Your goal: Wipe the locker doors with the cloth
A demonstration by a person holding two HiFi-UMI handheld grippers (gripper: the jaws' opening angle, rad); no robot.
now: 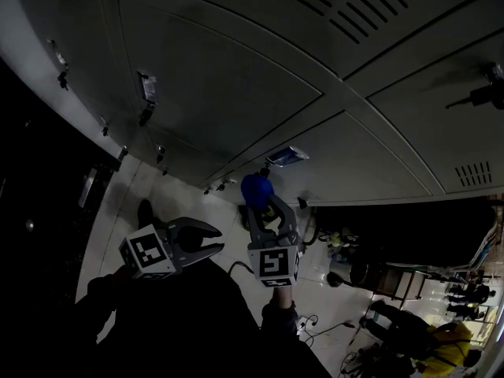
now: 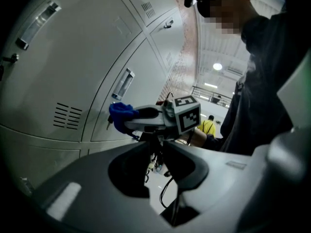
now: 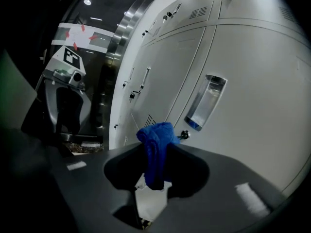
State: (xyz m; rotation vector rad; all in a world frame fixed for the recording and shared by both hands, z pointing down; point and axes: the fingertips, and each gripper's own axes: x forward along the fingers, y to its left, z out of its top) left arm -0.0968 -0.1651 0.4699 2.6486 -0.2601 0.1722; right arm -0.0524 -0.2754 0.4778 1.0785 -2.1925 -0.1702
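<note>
Grey locker doors (image 1: 236, 77) fill the upper head view, dimly lit. My right gripper (image 1: 264, 198) is shut on a bunched blue cloth (image 1: 256, 186), held just below a recessed door handle (image 1: 285, 157). In the right gripper view the cloth (image 3: 156, 147) stands up between the jaws, a short way off the locker door (image 3: 262, 81) with its handle (image 3: 206, 103) and key (image 3: 183, 135). My left gripper (image 1: 222, 239) hangs lower left, jaws a narrow gap apart and empty. The left gripper view looks past its own jaws (image 2: 156, 147) at the right gripper (image 2: 127, 120) and the cloth (image 2: 121, 111).
A pale floor lies below the lockers, with cables (image 1: 315, 321) and a dark round container (image 1: 346, 272). A person in yellow (image 1: 449, 341) is at the lower right among clutter. A dark glass panel with red tape (image 3: 80, 33) stands left of the locker row.
</note>
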